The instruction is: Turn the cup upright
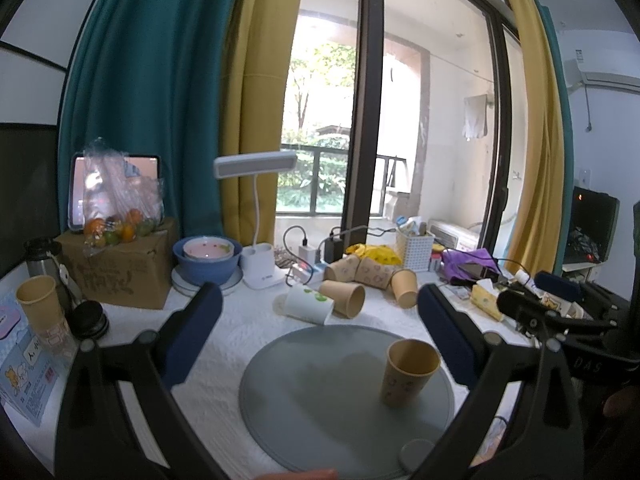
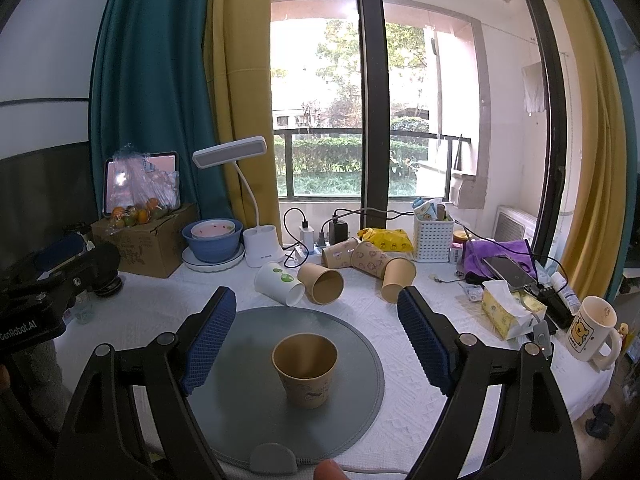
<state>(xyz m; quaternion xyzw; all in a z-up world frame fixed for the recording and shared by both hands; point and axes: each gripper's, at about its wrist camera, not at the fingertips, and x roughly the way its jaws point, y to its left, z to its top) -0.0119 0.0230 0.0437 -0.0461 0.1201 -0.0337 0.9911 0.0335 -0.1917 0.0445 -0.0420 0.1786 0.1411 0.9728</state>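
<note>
A tan paper cup [image 2: 306, 370] stands upright, mouth up, on a round grey mat [image 2: 352, 384]; in the left wrist view the cup [image 1: 410, 372] is on the mat's right part [image 1: 312, 392]. My right gripper [image 2: 318, 336] is open, its blue pads apart on either side of the cup and not touching it. My left gripper [image 1: 320, 328] is open and empty above the mat, left of the cup. The right gripper's body shows at the right of the left wrist view, and the left gripper's body shows at the left of the right wrist view.
Several paper cups [image 2: 322, 280] and a white cup [image 2: 280, 282] lie on their sides behind the mat. Further back stand a desk lamp [image 2: 256, 240], blue bowl [image 2: 212, 242], cardboard box [image 2: 148, 244] and white basket [image 2: 432, 240]. A tissue pack [image 2: 508, 308] and mug [image 2: 592, 332] are at right.
</note>
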